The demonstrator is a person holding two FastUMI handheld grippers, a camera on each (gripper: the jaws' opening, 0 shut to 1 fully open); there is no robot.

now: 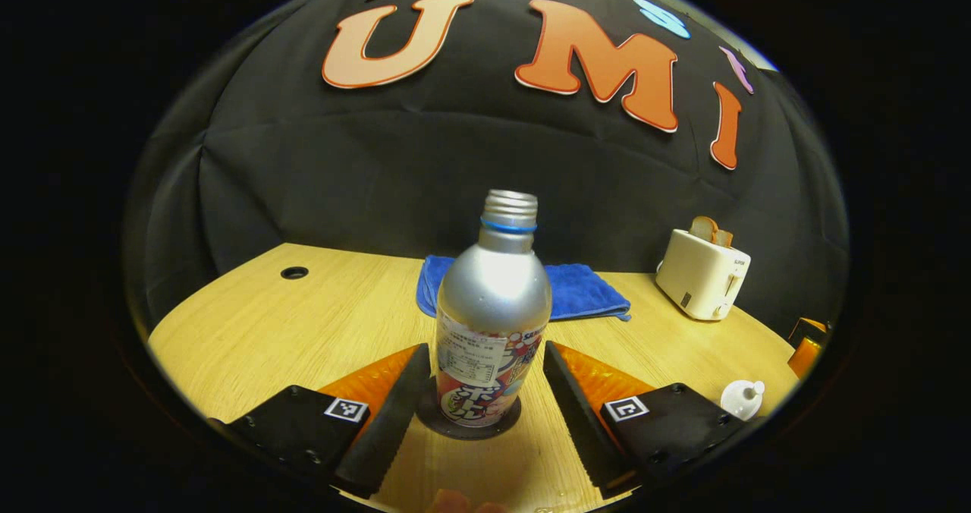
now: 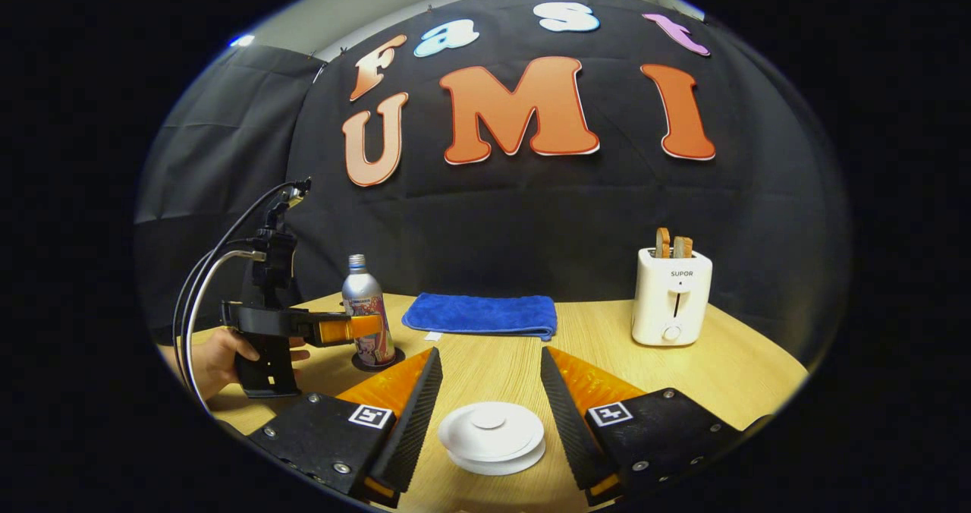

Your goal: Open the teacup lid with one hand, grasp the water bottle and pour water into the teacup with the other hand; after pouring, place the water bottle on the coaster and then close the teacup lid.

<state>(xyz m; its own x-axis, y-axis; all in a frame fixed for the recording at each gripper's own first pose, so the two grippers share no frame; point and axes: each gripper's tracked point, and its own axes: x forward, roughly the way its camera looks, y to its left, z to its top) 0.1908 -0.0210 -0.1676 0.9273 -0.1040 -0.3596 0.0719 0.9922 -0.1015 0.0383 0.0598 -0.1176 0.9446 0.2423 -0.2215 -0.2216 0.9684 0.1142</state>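
Water bottle (image 1: 491,323) on coaster (image 1: 507,423) between spread left gripper (image 1: 479,361), lidded teacup (image 2: 491,437) between spread right gripper (image 2: 485,365)

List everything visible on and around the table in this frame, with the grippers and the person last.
water bottle: 1, silver, uncapped, upright on coaster
coaster: 1, dark, under bottle
teacup: 1, white, lid on, near edge
towel: 1, blue, folded, at back
toaster: 1, white, bread in slots, back right
table: 1, light wood
left gripper: 1, jaws open, either side of bottle
right gripper: 1, jaws open, around teacup
hand: 1, holding left gripper
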